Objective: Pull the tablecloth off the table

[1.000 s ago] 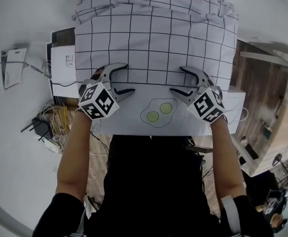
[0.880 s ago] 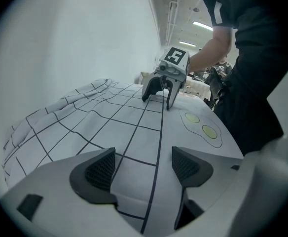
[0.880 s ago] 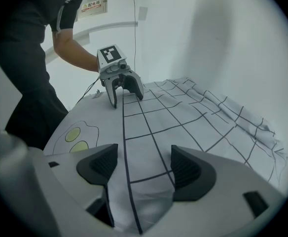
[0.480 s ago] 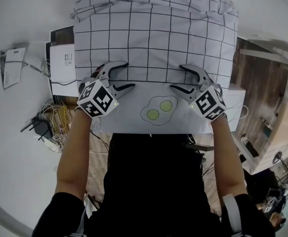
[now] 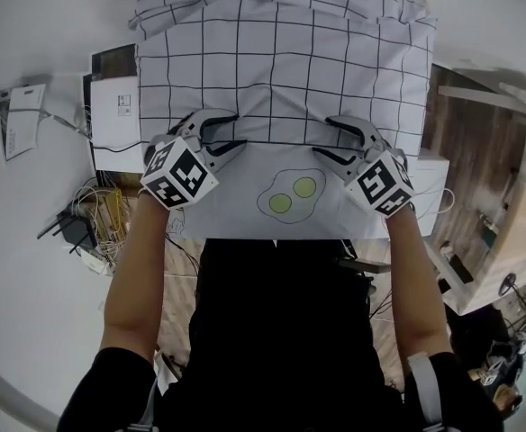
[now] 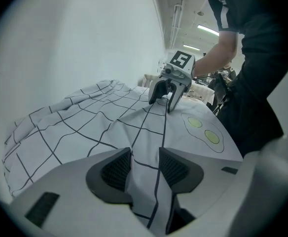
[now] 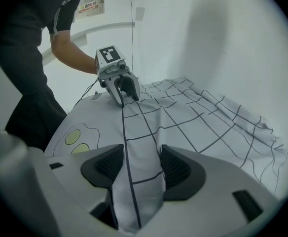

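The left gripper (image 5: 236,130) has a fold of the cloth (image 5: 281,52) between its jaws. The jaws have just been closing, and in the left gripper view both pads (image 6: 118,168) press on the fold. The right gripper (image 5: 324,138) has done the same. Its jaws have just been closing too, and in the right gripper view its pads (image 7: 176,169) squeeze a strip of cloth that hangs down between them.

Both grippers hold the near edge of the cloth, one on each side, well apart. The edge is lifted a little where they hold it.

The cloth is white with thin black lines that make squares. It lies over the far part of the table (image 5: 236,210) and is bunched up in big wrinkles at the far end. The near part of the table is bare and white. An egg picture (image 5: 292,196) (two yellow-green dots in a wobbly outline) shows there, between the two grippers.

Past the left side of the table, a heap of wires (image 5: 96,214) lies on the floor (image 5: 29,313).
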A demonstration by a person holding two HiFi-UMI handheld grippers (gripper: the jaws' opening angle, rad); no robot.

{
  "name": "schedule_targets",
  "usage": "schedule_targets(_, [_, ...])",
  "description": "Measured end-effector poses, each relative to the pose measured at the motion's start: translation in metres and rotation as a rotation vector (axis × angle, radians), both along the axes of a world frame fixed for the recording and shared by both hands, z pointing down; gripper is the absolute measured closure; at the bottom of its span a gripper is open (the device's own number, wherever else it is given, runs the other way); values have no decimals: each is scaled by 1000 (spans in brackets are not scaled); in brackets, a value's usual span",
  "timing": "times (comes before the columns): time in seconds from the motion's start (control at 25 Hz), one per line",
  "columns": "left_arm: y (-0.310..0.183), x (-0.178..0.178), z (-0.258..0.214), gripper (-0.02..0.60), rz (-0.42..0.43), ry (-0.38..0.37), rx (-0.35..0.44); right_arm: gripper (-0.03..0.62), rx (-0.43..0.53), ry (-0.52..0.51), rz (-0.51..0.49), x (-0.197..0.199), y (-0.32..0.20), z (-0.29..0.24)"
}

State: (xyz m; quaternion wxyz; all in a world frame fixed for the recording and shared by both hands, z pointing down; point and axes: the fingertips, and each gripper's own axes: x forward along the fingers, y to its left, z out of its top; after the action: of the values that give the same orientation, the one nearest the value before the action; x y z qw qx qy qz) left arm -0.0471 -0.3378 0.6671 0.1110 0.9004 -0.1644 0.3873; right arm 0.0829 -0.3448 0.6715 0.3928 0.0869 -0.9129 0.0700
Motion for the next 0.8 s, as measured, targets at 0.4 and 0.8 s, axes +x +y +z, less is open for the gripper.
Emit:
schedule_targets(0.4, [4, 0, 0, 508, -1, -14, -17, 461, -33, 18, -6, -4, 7, 0])
schedule_targets(0.8, [10, 3, 2, 565, 11, -53, -16, 568, -76, 29, -1, -7, 15, 1])
